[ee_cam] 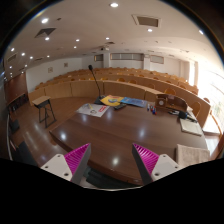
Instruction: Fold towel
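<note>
Open tool (pixel 112 162) above a brown desk (pixel 120 135) — colourful towel (pixel 122 101) lying far ahead, lecture hall seating beyond.

The tool (pixel 110 160) is held level — fingers (pixel 76 158) spread wide; nothing between them.

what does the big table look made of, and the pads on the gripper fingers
Table: apparently wood or wood veneer with a glossy varnish; it is reddish brown and mirrors the ceiling lights as bright spots.
Pads: magenta, matte, with ridged faces, probably rubber or soft plastic, though the look leaves that open. The gripper stands open above the table, holding nothing.
</note>
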{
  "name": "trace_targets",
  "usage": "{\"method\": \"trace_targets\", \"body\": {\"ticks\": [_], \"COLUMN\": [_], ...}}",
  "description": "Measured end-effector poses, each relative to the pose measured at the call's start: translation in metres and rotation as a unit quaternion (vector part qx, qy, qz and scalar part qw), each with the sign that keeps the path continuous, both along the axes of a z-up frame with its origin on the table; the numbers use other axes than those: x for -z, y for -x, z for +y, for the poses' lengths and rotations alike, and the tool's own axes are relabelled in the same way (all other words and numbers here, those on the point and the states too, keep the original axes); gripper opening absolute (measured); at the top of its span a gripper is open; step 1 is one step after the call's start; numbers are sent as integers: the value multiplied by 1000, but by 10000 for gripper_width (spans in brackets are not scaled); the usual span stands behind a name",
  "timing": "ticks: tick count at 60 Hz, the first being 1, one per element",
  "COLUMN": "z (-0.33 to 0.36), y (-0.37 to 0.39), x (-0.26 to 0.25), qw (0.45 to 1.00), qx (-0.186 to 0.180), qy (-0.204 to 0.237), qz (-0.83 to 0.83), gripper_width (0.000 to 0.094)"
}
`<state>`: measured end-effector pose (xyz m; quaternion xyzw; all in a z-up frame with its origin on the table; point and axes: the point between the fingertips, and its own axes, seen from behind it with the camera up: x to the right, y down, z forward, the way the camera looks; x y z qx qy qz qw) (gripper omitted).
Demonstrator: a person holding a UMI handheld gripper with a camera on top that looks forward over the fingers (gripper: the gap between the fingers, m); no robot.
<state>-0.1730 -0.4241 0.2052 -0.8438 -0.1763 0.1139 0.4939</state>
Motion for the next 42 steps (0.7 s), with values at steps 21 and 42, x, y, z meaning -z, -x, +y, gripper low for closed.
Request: {"method": "trace_targets", "body": {"ticks": [21, 42], "z": [13, 109], "y": [-107, -320], "x": [95, 156], "qw": [997, 972], "qx": [40, 222], "qy": [63, 53], "qz": [-16, -57], "gripper_width": [854, 852]}}
